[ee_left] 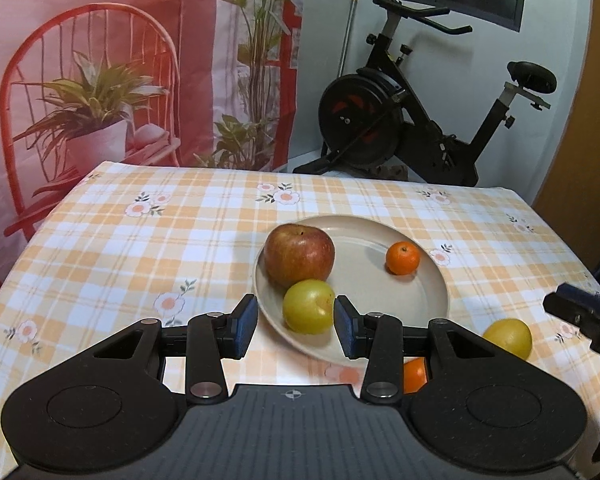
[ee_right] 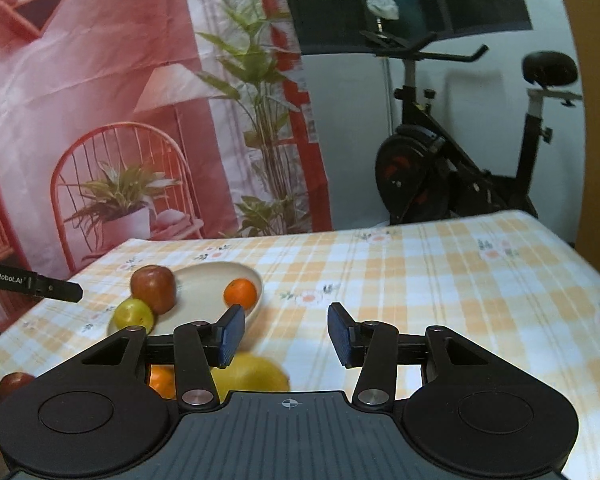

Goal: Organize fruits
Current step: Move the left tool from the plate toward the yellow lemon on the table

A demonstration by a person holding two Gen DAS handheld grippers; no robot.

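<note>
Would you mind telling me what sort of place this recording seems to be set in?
Most likely a room in someone's home, dressed up a little for filming. A table under a checked floral tablecloth holds a plate of fruit, an exercise bike stands behind it, and a printed backdrop of a chair and plants hangs on the wall.

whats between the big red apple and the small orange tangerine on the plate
Nothing: only bare beige plate separates the red apple from the tangerine, clearest in the left wrist view.

Legible text, one item: "GenRobot.AI", white lettering on the black side of the left gripper [ee_right: 32, 282], seen at the frame's left edge.
</note>
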